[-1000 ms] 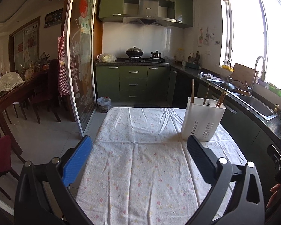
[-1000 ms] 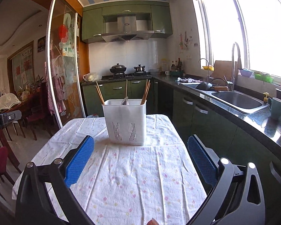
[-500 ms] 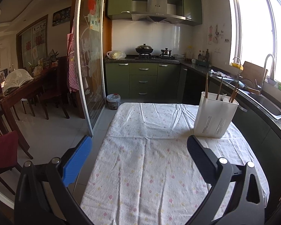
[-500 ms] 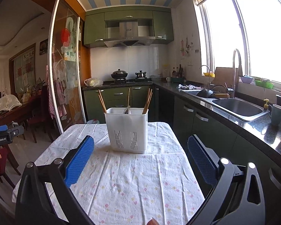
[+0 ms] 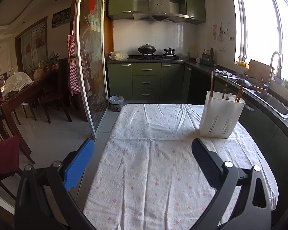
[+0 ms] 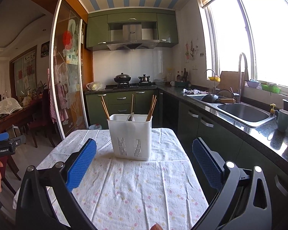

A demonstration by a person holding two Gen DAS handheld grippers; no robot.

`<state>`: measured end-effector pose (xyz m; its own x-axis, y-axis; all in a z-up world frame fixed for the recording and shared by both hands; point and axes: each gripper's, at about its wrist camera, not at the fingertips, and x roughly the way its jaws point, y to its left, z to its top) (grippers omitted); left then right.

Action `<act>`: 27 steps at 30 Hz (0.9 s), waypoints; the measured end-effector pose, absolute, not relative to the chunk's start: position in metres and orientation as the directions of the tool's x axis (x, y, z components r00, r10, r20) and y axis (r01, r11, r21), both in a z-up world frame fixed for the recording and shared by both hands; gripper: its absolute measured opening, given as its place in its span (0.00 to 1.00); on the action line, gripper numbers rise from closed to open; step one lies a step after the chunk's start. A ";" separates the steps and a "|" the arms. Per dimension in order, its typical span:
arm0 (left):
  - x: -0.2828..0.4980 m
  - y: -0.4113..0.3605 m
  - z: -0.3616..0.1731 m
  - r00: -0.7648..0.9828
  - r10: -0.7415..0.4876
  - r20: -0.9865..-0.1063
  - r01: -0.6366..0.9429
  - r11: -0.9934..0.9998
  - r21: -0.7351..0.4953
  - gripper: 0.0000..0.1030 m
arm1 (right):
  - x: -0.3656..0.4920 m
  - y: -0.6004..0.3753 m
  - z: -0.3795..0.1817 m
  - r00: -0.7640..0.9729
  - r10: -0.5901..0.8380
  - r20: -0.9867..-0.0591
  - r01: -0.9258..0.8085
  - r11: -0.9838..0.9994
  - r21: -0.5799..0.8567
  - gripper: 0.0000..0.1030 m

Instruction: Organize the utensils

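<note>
A white rectangular plastic utensil caddy [image 6: 130, 135] with slotted drain vents low on its front wall stands upright at the centre of the right wrist view, on the tabletop [image 6: 124, 187] draped in a white cloth with small pink and yellow flowers. In the left wrist view the same caddy [image 5: 220, 116] sits at centre right of the frame, near the cloth's right edge. Inside it, wooden chopsticks [image 6: 151, 107] stand on end, long axes near vertical and tips up: a pair leaning left at the left corner, a single stick near the middle, and a bunch leaning right at the right corner. A metal utensil [image 6: 130, 116] pokes just above the rim in the middle; what kind cannot be told.

The left hand-held gripper [image 5: 142, 160] hovers over the cloth at the bottom of its frame, blue-padded jaws spread wide with nothing between them. The right hand-held gripper [image 6: 144, 158] is likewise spread wide and empty, the caddy standing beyond the gap between its jaws, apart from both
</note>
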<state>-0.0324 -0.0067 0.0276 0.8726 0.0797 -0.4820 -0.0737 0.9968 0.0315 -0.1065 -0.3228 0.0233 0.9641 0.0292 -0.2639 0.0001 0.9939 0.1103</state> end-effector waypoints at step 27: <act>-0.032 -0.005 0.025 0.870 0.078 -0.487 -0.076 0.997 0.025 0.94 | -0.110 -0.323 0.025 0.966 0.036 -0.258 -0.004 0.993 0.121 0.96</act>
<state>-0.0319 -0.0047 0.0250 0.8697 0.0784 -0.4872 -0.0758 0.9968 0.0251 -0.1095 -0.3225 0.0255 0.9656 0.0357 -0.2575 -0.0045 0.9927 0.1207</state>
